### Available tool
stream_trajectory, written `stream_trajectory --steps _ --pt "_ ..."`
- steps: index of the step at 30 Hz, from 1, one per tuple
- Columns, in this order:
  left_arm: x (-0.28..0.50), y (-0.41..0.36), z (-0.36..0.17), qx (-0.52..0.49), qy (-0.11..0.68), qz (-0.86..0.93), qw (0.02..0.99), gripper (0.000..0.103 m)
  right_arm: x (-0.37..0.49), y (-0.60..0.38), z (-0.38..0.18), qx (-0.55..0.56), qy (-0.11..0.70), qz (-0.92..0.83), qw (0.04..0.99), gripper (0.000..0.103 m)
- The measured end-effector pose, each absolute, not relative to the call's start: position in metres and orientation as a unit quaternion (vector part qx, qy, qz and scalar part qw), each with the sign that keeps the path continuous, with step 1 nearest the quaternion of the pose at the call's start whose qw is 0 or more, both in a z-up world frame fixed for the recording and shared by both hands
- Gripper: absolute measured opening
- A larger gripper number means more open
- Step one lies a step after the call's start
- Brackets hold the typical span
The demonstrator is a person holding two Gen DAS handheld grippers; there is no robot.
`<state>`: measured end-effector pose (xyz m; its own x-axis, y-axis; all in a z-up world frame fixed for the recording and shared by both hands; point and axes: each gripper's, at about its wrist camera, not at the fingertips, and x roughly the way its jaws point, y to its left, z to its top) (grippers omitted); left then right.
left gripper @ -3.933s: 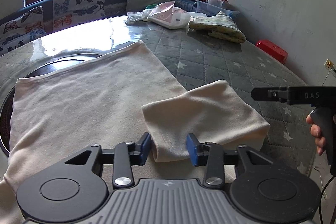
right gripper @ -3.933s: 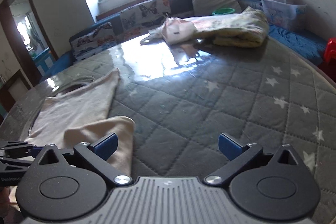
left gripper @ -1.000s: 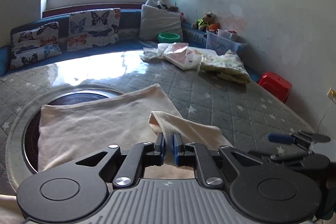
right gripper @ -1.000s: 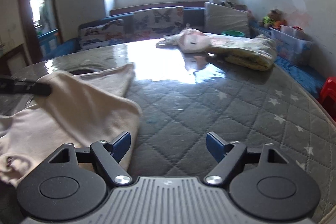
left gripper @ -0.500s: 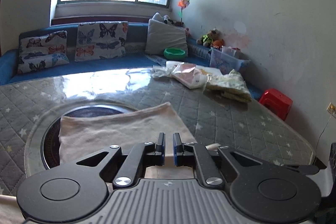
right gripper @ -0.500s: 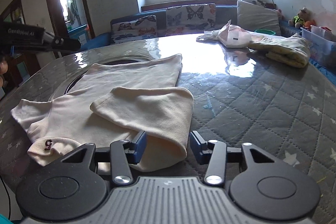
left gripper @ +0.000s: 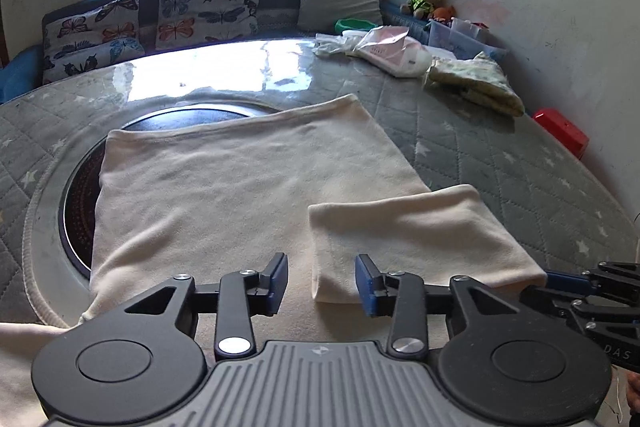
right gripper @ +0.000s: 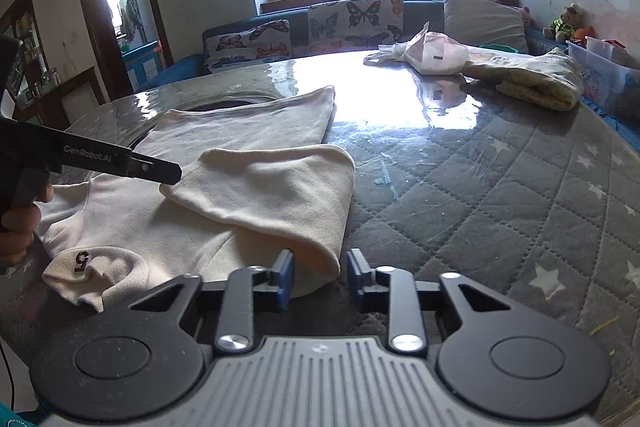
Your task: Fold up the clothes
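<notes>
The right sleeve looks just folded in over the cream shirt (left gripper: 248,187), and a fresh grip on it seems to be forming. At the bottom centre of the left wrist view, the left tool (left gripper: 321,281) is opening, pads clear of the cloth, with the folded sleeve (left gripper: 416,239) and its near-left corner just ahead. In the right wrist view, the right tool (right gripper: 319,277) is closing around the sleeve's near fold, not yet pinching it. Next: secure that edge. The shirt lies across the quilted table (right gripper: 500,195), its hem toward the upper centre.

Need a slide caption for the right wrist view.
Right gripper closing around the folded sleeve of a cream shirt.
</notes>
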<state>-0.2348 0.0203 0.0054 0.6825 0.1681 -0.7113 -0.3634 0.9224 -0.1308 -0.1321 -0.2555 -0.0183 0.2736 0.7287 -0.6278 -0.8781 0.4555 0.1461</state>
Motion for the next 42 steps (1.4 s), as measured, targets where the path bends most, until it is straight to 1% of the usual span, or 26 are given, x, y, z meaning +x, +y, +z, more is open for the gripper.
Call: stream_trajectory --steps 1,2,3,5,6,7,8,10,16,18,20,23,26,29,31,33,36,39,42 --pt "-0.234 0.020 0.004 -0.133 0.372 0.145 0.907 0.039 -0.132 -0.256 -0.019 -0.116 0.323 0.508 0.790 0.020" --pt "-0.233 0.021 0.002 -0.134 0.374 0.144 0.906 0.038 -0.132 -0.256 -0.019 -0.115 0.323 0.509 0.790 0.016" --pt "-0.232 0.020 0.001 -0.135 0.375 0.141 0.906 0.038 -0.132 -0.257 -0.019 -0.114 0.323 0.509 0.790 0.016" --pt "-0.230 0.018 -0.002 -0.133 0.378 0.135 0.906 0.020 -0.132 -0.257 -0.019 -0.111 0.323 0.509 0.790 0.016" --pt "-0.229 0.017 -0.002 -0.130 0.378 0.134 0.907 0.020 -0.132 -0.257 -0.019 -0.110 0.323 0.508 0.791 0.016" --pt "-0.229 0.016 -0.003 -0.127 0.378 0.135 0.907 0.013 -0.131 -0.257 -0.019 -0.110 0.324 0.508 0.791 0.016" --pt "-0.229 0.016 -0.001 -0.128 0.377 0.136 0.907 0.010 -0.131 -0.257 -0.019 -0.110 0.324 0.508 0.791 0.016" --pt "-0.231 0.017 0.004 -0.135 0.367 0.136 0.910 0.008 -0.132 -0.257 -0.019 -0.111 0.324 0.509 0.790 0.016" --pt "-0.243 0.008 0.048 -0.135 0.306 0.126 0.934 0.006 -0.136 -0.257 -0.018 -0.107 0.322 0.511 0.790 0.019" --pt "-0.246 0.002 0.067 -0.127 0.283 0.117 0.943 0.006 -0.137 -0.256 -0.018 -0.105 0.320 0.513 0.790 0.022" --pt "-0.248 -0.004 0.084 -0.121 0.262 0.108 0.952 0.006 -0.138 -0.255 -0.017 -0.099 0.318 0.518 0.788 0.023" --pt "-0.251 -0.011 0.108 -0.114 0.234 0.092 0.961 0.006 -0.141 -0.252 -0.016 -0.101 0.314 0.519 0.789 0.026" --pt "-0.254 -0.017 0.123 -0.104 0.214 0.082 0.968 0.006 -0.142 -0.248 -0.018 -0.102 0.316 0.518 0.789 0.031" --pt "-0.260 -0.019 0.132 -0.101 0.200 0.081 0.971 0.006 -0.146 -0.244 -0.020 -0.108 0.314 0.518 0.788 0.031" --pt "-0.266 -0.019 0.136 -0.100 0.193 0.083 0.973 0.006 -0.150 -0.242 -0.021 -0.123 0.304 0.514 0.792 0.024" --pt "-0.273 -0.016 0.137 -0.100 0.191 0.088 0.973 0.006 -0.154 -0.240 -0.020 -0.140 0.294 0.510 0.796 0.012" --pt "-0.287 -0.007 0.134 -0.104 0.192 0.105 0.970 0.005 -0.154 -0.241 -0.018 -0.150 0.288 0.504 0.800 0.004" --pt "-0.301 0.005 0.124 -0.115 0.202 0.126 0.964 0.005 -0.155 -0.242 -0.016 -0.165 0.278 0.500 0.803 0.004" --pt "-0.312 0.018 0.103 -0.131 0.232 0.146 0.953 0.005 -0.157 -0.242 -0.015 -0.179 0.270 0.502 0.802 0.004"
